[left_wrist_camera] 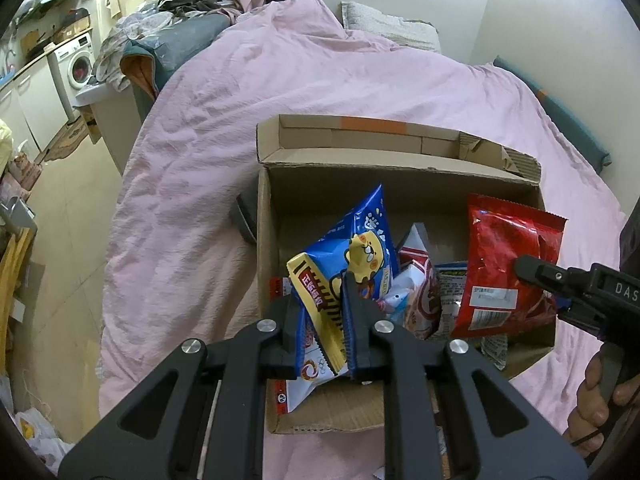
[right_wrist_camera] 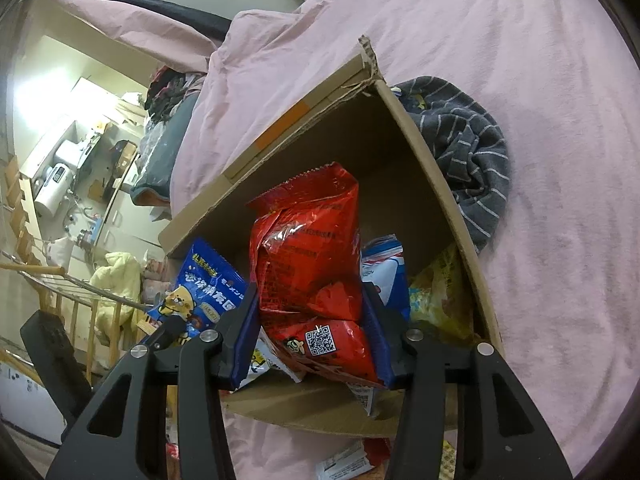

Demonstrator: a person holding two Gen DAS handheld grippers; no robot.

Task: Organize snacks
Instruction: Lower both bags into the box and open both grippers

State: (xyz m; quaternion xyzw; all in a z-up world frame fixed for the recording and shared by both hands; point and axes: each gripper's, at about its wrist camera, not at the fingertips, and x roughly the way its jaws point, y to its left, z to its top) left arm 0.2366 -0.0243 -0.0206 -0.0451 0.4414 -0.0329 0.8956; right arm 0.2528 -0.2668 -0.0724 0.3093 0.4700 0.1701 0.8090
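Observation:
An open cardboard box [left_wrist_camera: 400, 168] [right_wrist_camera: 436, 184] sits on the pink bed with several snack packets in it. My left gripper [left_wrist_camera: 320, 292] is shut on a blue cartoon snack bag [left_wrist_camera: 356, 236] and a yellow packet [left_wrist_camera: 316, 300], which it holds upright over the box's near left corner. From the right wrist view, the blue bag [right_wrist_camera: 208, 284] shows at the left. My right gripper [right_wrist_camera: 310, 292] [left_wrist_camera: 536, 280] is shut on a red foil bag [right_wrist_camera: 308, 240] [left_wrist_camera: 504, 256], upright over the right side of the box. A white-and-red packet [left_wrist_camera: 420, 292] and a yellow bag [right_wrist_camera: 440, 296] lie inside.
A grey striped cloth [right_wrist_camera: 468, 152] lies bunched against the box's far side. Pink duvet [left_wrist_camera: 240, 120] surrounds the box. A person's hand [left_wrist_camera: 596, 400] grips the right gripper's handle. More loose packets [right_wrist_camera: 348, 460] lie in front of the box. Clothes [left_wrist_camera: 192, 0] and a washing machine [left_wrist_camera: 80, 66] are far left.

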